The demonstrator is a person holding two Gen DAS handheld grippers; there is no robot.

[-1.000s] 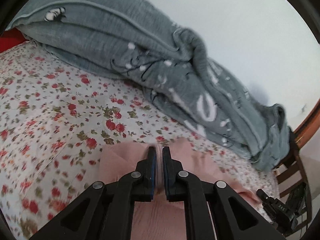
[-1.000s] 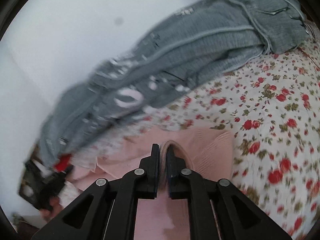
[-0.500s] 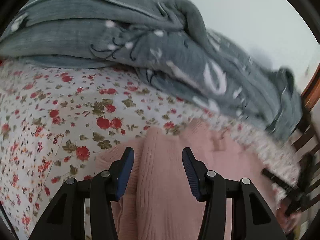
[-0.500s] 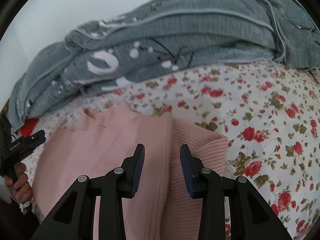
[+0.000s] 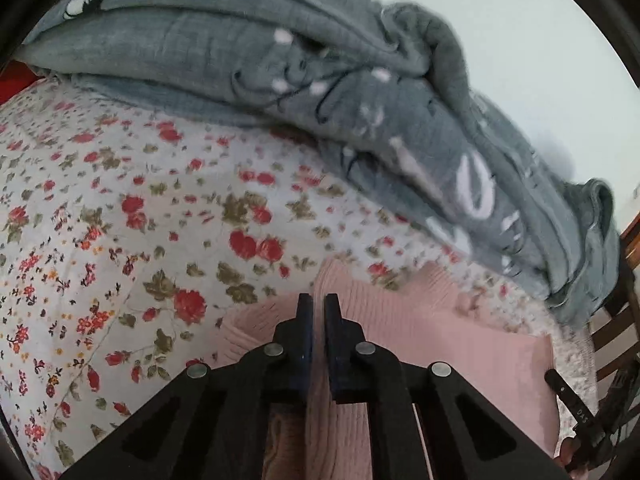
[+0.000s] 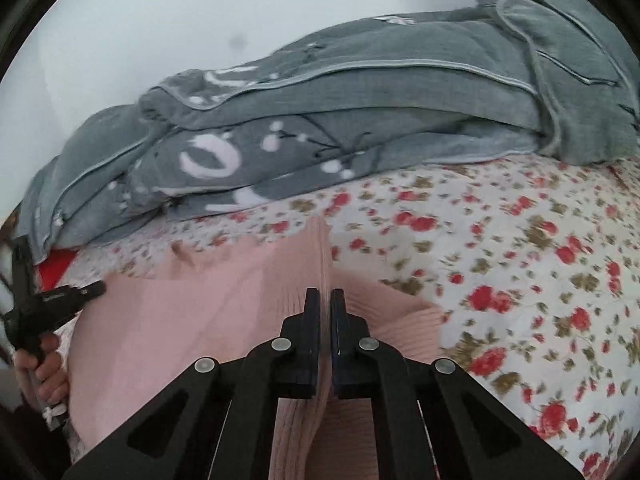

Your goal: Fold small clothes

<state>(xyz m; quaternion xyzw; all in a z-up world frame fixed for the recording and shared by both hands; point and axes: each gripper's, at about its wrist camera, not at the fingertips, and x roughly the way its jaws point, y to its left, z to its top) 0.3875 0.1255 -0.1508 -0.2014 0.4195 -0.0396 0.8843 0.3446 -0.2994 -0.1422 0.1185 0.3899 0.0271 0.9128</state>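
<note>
A pink ribbed knit garment (image 5: 460, 344) lies on a floral bedsheet (image 5: 120, 240); it also shows in the right wrist view (image 6: 180, 320). My left gripper (image 5: 318, 304) is shut on a raised fold of the pink garment near its left edge. My right gripper (image 6: 325, 298) is shut on a ridge of the same garment (image 6: 322, 248) that stands up between its fingers. The other gripper shows at the right edge of the left view (image 5: 576, 412) and at the left edge of the right view (image 6: 52, 300).
A bulky grey blanket (image 5: 320, 92) with white marks lies along the back of the bed, against a white wall; it also shows in the right wrist view (image 6: 360, 112). A wooden chair (image 5: 616, 320) stands at the bed's right side.
Half a second ago both grippers were open over the flat pink garment. Both have now closed on folds of it, and the fabric is pinched up.
</note>
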